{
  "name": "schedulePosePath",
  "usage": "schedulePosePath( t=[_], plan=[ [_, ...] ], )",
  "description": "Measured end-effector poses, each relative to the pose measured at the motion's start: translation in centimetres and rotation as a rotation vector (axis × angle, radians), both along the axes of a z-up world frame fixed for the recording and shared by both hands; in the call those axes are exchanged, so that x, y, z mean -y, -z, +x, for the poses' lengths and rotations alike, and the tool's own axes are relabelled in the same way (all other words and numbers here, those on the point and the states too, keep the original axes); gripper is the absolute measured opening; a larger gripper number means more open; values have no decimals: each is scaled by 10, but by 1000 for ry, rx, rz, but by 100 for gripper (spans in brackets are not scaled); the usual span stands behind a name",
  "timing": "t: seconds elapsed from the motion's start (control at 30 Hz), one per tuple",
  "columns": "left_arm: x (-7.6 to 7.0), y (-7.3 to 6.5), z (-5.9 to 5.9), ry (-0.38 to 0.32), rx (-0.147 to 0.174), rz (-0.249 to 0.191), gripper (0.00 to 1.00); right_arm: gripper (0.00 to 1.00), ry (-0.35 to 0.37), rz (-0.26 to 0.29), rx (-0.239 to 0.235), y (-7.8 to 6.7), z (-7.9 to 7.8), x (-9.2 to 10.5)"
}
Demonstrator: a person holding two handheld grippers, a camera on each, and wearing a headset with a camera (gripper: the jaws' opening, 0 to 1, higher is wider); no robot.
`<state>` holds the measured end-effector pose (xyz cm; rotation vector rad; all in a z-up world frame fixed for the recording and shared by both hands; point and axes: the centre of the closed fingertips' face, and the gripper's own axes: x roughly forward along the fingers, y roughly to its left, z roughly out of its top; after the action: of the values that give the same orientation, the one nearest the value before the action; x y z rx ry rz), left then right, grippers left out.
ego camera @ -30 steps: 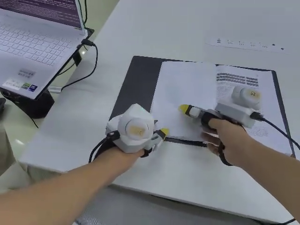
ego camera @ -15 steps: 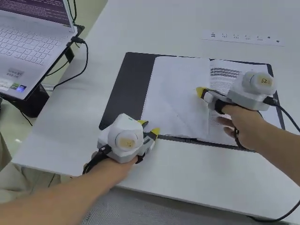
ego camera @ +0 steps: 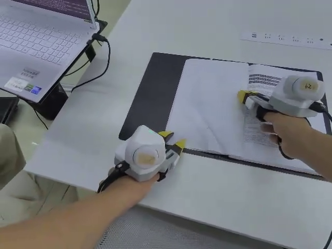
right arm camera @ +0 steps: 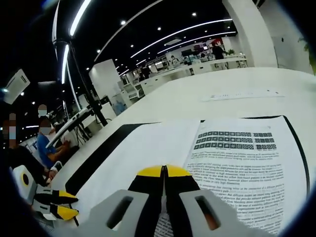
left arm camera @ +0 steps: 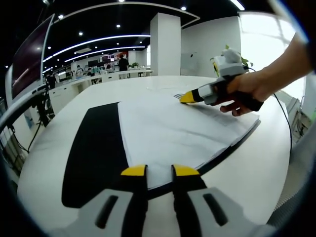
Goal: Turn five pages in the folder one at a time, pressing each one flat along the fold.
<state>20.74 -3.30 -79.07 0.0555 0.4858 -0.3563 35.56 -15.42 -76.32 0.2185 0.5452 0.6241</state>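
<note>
The folder (ego camera: 155, 98) lies open on the counter (ego camera: 207, 31), fold running toward you under your right gripper (ego camera: 244, 96), fingers pressed together; your left gripper (ego camera: 173, 139), fingers slightly spread, sits at its near edge.

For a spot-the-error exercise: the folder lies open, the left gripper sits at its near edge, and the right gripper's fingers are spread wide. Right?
No: the right gripper has its fingers shut together, as the right gripper view shows. The folder does lie open, with the left gripper at its near edge.
</note>
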Motion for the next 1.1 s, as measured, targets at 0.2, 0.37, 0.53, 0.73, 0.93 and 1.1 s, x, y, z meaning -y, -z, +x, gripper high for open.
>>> schedulePosePath(
  t=[0.2, 0.37, 0.53, 0.73, 0.93, 1.1],
  plan=[
    [0, -1, 0, -3, 3, -4, 17, 0, 24, 12, 9, 1, 16, 2],
    [0, -2, -1, -2, 14, -4, 17, 0, 84, 38, -4, 6, 38, 9],
    [1, -1, -1, -2, 21, -1, 17, 0, 126, 64, -11, 3, 44, 8],
    [1, -2, 0, -3, 27, 2, 17, 0, 144, 46, 8, 4, 61, 8],
    [1, -3, 0, -2, 30, 5, 17, 0, 138, 3, 31, 15, 98, 10],
    [0, -2, 1, -4, 32, 5, 17, 0, 143, -22, 52, 18, 113, 11]
  ],
)
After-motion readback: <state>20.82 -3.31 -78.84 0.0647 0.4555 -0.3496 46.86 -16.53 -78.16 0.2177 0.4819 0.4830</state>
